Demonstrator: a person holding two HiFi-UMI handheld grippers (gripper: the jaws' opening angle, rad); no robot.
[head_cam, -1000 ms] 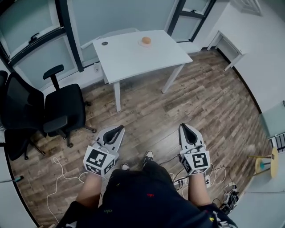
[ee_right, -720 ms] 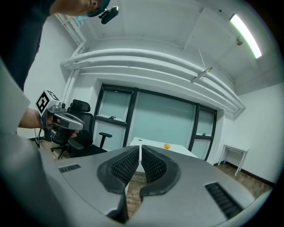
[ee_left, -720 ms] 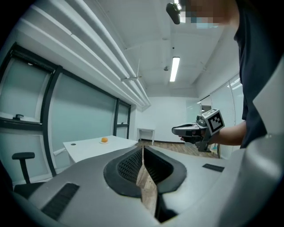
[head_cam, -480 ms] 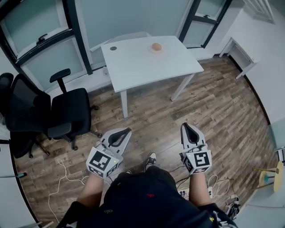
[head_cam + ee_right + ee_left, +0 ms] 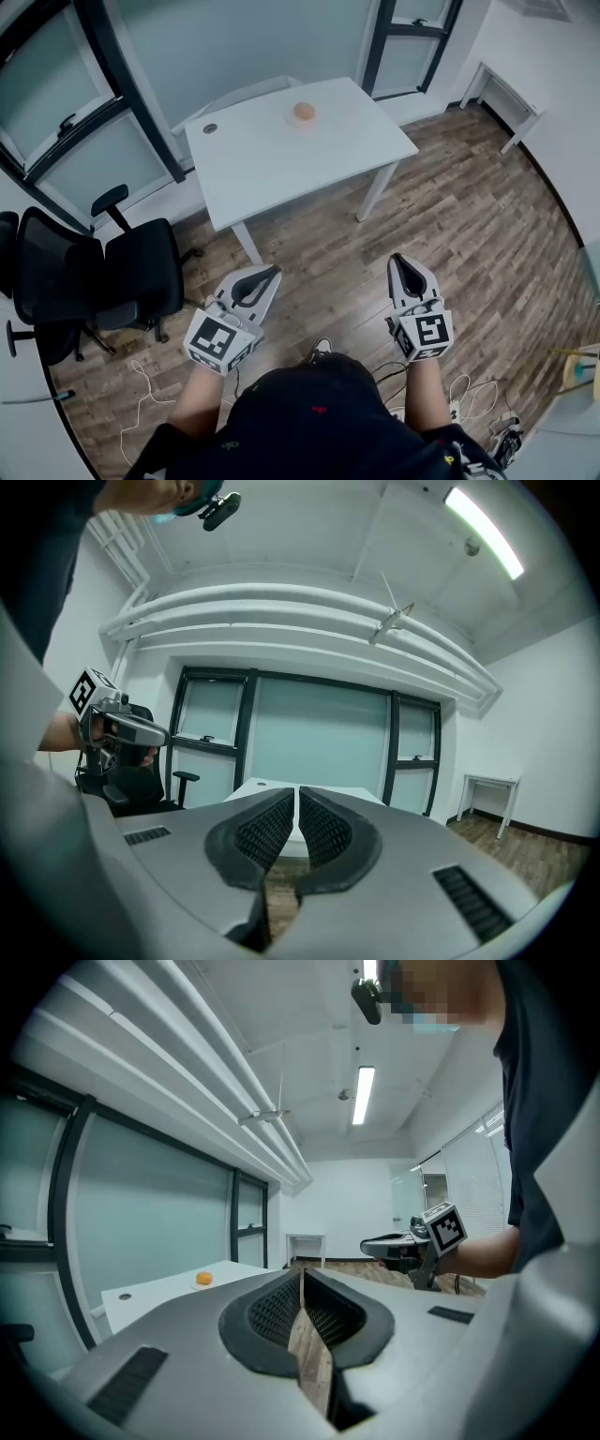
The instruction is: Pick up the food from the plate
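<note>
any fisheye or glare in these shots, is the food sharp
Head view: wide-angle bend at the edges, the food on the white table is small but sharp. Left gripper view: round fisheye with dark corners, the ceiling light blown out. Right gripper view: same fisheye, its ceiling light glares.

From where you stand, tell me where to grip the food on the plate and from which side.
Grip the round orange food across its widest middle, probably coming down from above. It looks domed and sits alone on a small plate near the far edge of the white table. The left tool and right tool are shut, so open one first.
</note>
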